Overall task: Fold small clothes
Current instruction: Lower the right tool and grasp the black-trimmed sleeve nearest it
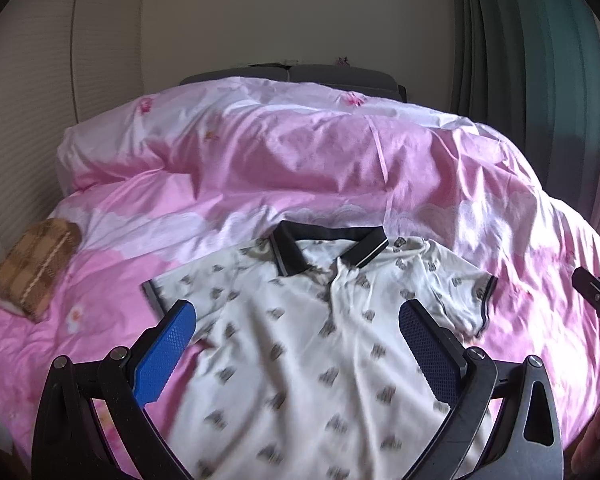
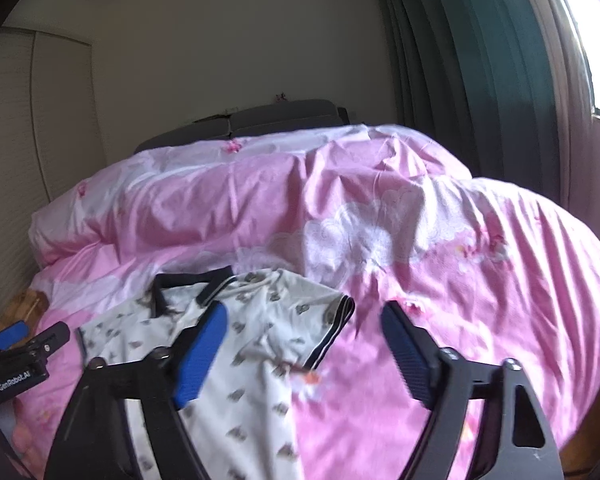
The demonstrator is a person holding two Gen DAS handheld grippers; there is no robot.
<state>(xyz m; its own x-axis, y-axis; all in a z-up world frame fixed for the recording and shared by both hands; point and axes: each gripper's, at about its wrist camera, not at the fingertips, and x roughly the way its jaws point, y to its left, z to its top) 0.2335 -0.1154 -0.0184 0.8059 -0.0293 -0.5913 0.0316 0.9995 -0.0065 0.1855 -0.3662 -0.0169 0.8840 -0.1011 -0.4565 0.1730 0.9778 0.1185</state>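
A white polo shirt point(image 1: 300, 340) with small grey prints and a black collar lies spread face up on the pink duvet point(image 1: 300, 168); it also shows in the right wrist view point(image 2: 252, 344). My left gripper point(image 1: 298, 312) is open and empty above the shirt's chest, its blue pads point(image 1: 168, 348) wide apart. My right gripper point(image 2: 304, 316) is open and empty over the shirt's right sleeve point(image 2: 332, 332) and the duvet point(image 2: 460, 280) beside it. The right gripper's body point(image 1: 598, 300) shows at the left view's right edge. The left gripper point(image 2: 16, 344) shows at the right view's left edge.
A folded brown plaid cloth point(image 1: 36, 264) lies at the bed's left side. The duvet is bunched in a ridge at the back point(image 1: 260, 132). A dark headboard point(image 1: 292, 76), a wall and green curtains point(image 2: 480, 80) stand behind; a window point(image 2: 596, 40) is at right.
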